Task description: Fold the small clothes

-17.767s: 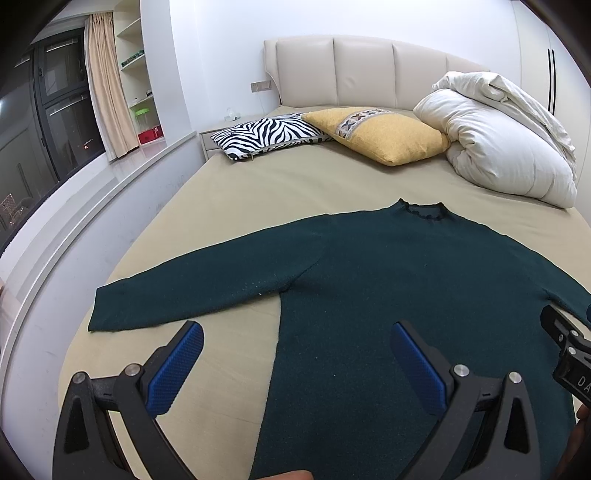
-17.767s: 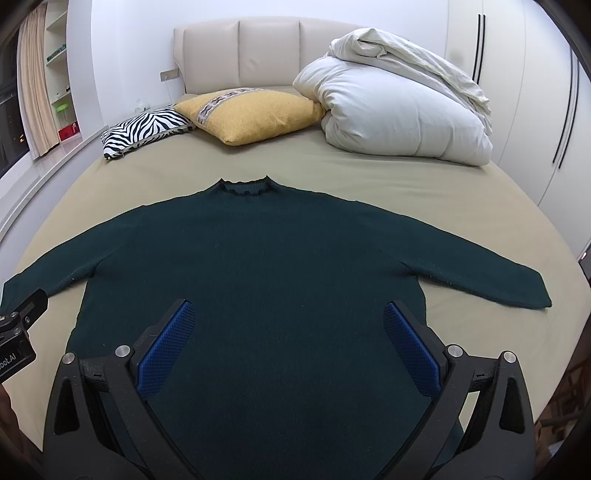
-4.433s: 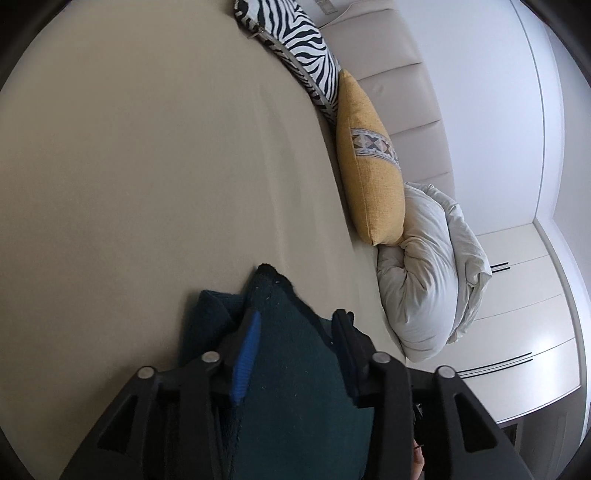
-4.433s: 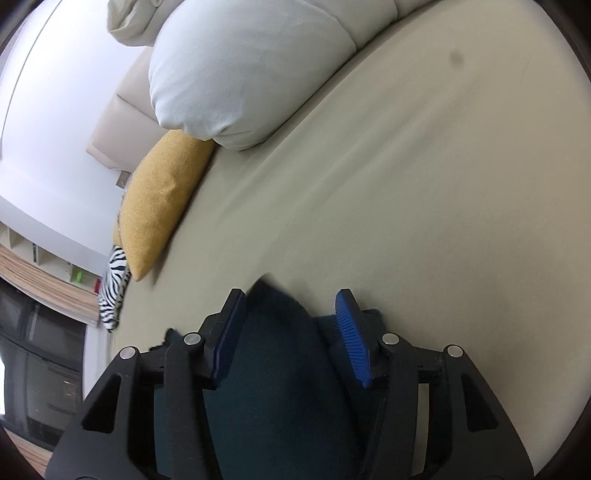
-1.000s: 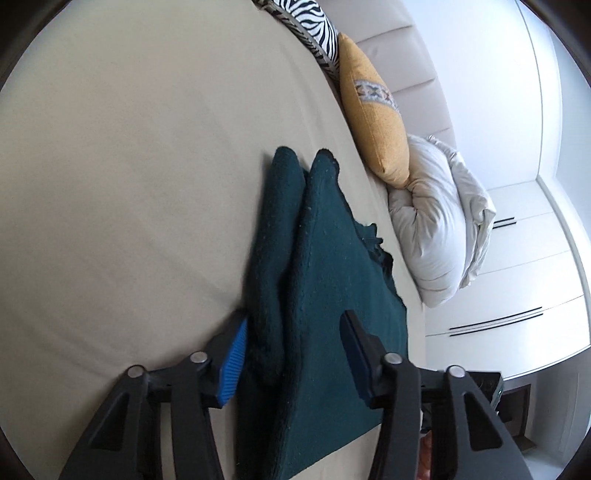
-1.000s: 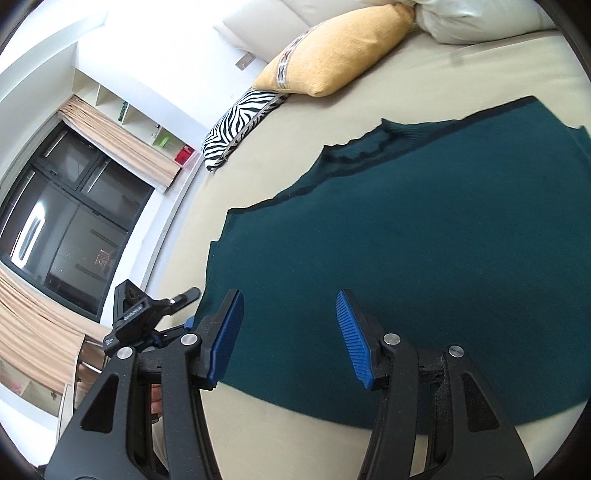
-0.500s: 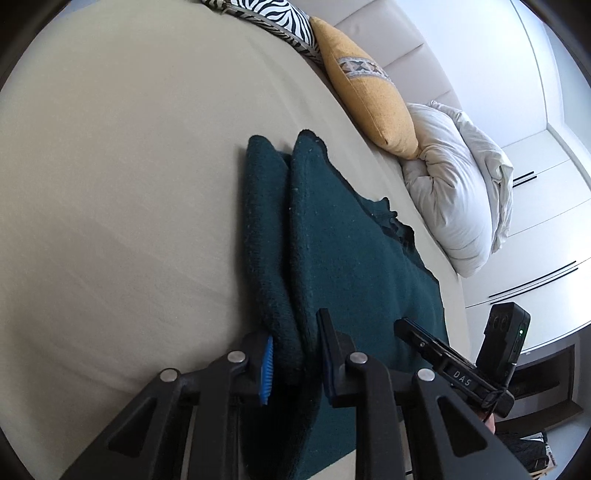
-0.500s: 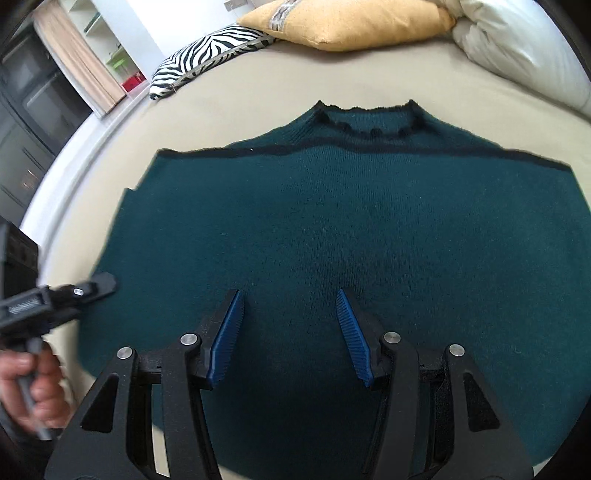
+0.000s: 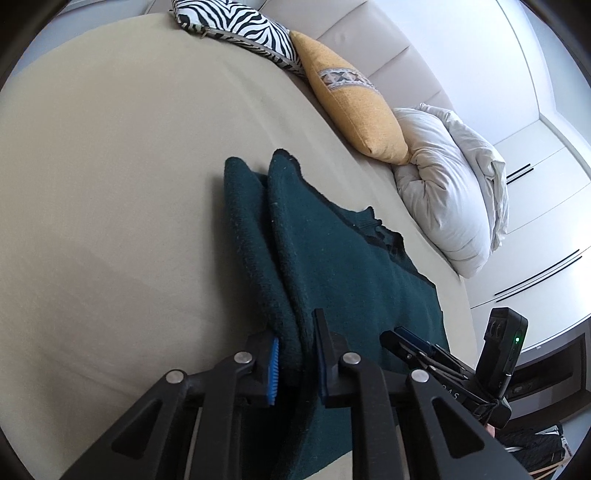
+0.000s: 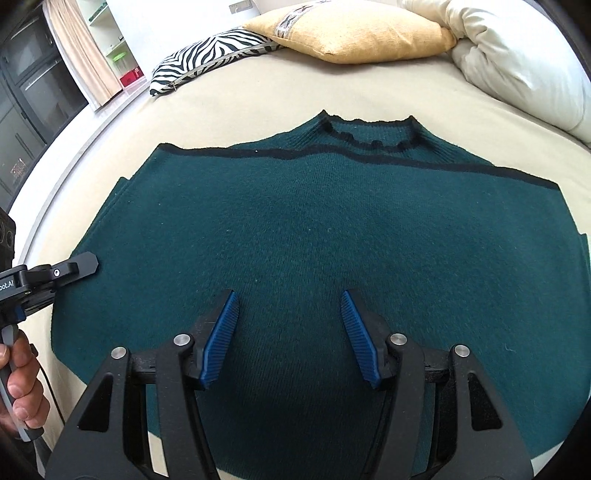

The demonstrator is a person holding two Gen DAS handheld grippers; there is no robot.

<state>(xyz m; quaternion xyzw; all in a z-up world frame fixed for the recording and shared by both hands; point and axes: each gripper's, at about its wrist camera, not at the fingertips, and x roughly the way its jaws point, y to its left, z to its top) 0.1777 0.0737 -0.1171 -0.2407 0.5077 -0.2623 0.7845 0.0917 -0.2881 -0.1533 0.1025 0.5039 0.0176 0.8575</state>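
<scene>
A dark green sweater [image 10: 314,229] lies flat on the beige bed [image 9: 110,184], sleeves folded in, collar [image 10: 369,136] toward the pillows. My left gripper [image 9: 295,343] is at the sweater's left side, near the hem. Its jaws are closing, and the blue pads press on the thick folded edge [image 9: 273,295]. In the right wrist view the left gripper [image 10: 85,266] enters from the left edge. My right gripper [image 10: 289,306] hangs over the lower middle of the sweater, jaws opening, the fabric below the pads and nothing pinched. The right gripper [image 9: 406,339] also appears in the left wrist view.
A zebra pillow [image 10: 207,55], a yellow cushion [image 10: 351,33] and a bunched white duvet [image 10: 517,62] lie at the head of the bed. A person's hand [image 10: 18,373] holds the left gripper's handle. White wardrobes [image 9: 535,206] stand beyond the bed; dark windows [image 10: 26,92] are at left.
The left jaws closed from partly open onto the sweater's folded left edge and rose a little. The right gripper swung round to face the sweater squarely, then held still.
</scene>
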